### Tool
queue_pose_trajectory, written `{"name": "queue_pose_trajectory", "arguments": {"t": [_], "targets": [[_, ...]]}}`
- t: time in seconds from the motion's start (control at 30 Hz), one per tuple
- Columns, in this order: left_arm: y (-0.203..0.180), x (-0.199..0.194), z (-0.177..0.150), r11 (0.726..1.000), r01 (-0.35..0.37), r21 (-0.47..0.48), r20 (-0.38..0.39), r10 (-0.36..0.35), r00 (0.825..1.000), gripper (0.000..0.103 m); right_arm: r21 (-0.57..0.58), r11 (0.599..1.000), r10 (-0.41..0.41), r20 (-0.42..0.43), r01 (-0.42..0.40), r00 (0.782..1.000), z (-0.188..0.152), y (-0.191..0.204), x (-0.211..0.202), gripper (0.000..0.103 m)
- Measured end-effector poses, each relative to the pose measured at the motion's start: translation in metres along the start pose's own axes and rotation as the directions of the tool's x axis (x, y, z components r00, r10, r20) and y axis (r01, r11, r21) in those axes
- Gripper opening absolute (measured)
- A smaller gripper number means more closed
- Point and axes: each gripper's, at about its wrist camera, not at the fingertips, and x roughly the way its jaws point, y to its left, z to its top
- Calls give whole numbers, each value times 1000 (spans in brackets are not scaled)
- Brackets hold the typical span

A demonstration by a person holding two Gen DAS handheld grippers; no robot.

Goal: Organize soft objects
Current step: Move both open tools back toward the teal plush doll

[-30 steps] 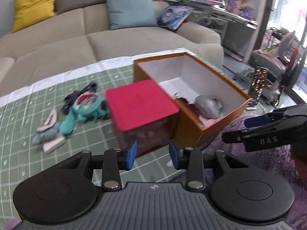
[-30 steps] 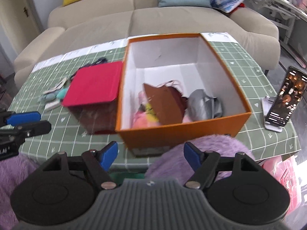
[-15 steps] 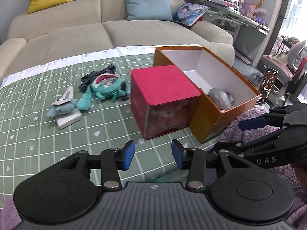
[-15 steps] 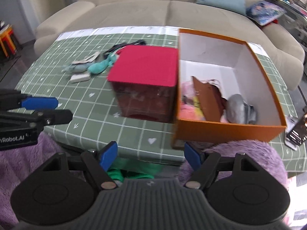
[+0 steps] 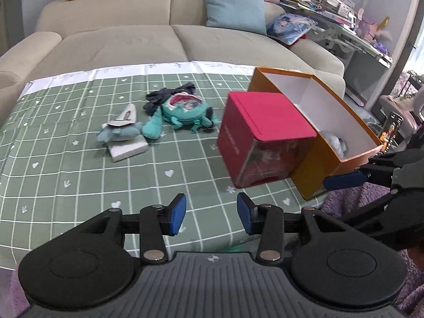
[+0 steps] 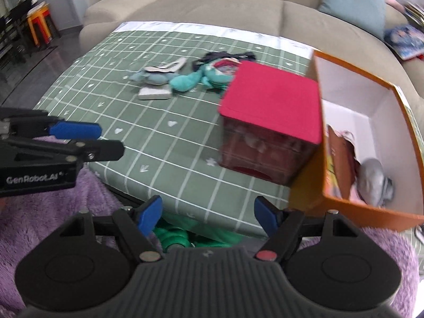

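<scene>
A teal plush toy (image 5: 182, 114) lies on the green checked tablecloth (image 5: 79, 175) beside a dark cloth (image 5: 169, 94) and a pale blue plush (image 5: 118, 133) with a white card. An open orange box (image 5: 341, 143) at the right holds a grey plush (image 6: 373, 180) and a brown pouch (image 6: 341, 156). A red-lidded box (image 5: 265, 132) stands against it. My left gripper (image 5: 211, 214) is open and empty over the table's near edge. My right gripper (image 6: 208, 216) is open and empty, below the near edge. The teal plush also shows in the right wrist view (image 6: 201, 76).
A beige sofa (image 5: 148, 34) with yellow and blue cushions stands behind the table. A cluttered desk (image 5: 344, 21) is at the far right. A purple fluffy fabric (image 6: 53, 212) lies under both grippers. A phone (image 5: 392, 129) stands right of the orange box.
Both grippers have swung left and pulled back; the plush toys are now nearer the centre and the orange box has slid to the right of both views. Both stay open and empty.
</scene>
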Motion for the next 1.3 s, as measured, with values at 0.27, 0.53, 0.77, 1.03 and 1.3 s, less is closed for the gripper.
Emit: {"name": "queue_pose_trajectory", "arguments": {"t": [0.27,0.53,0.77,1.03,1.3], "targets": [[27,-3,5,999,-31,-43,18,32,999,50,-83,995,61,-8,-61,998,21,28,11,75],[57,-2,21,993,-83,-84,41,86,995,49,-164,982,98,38,-90,994,53,46,19,75],[69,7,43,992,-109,-70,52,113,992,49,-175,979,118,76,-103,990,86,44,30,75],[84,33,71,994,-97,-46,34,99,995,49,-184,978,112,88,-95,990,127,30,54,75],[110,74,98,994,-112,-15,-16,111,994,52,-186,979,98,53,-86,994,166,13,92,75]]}}
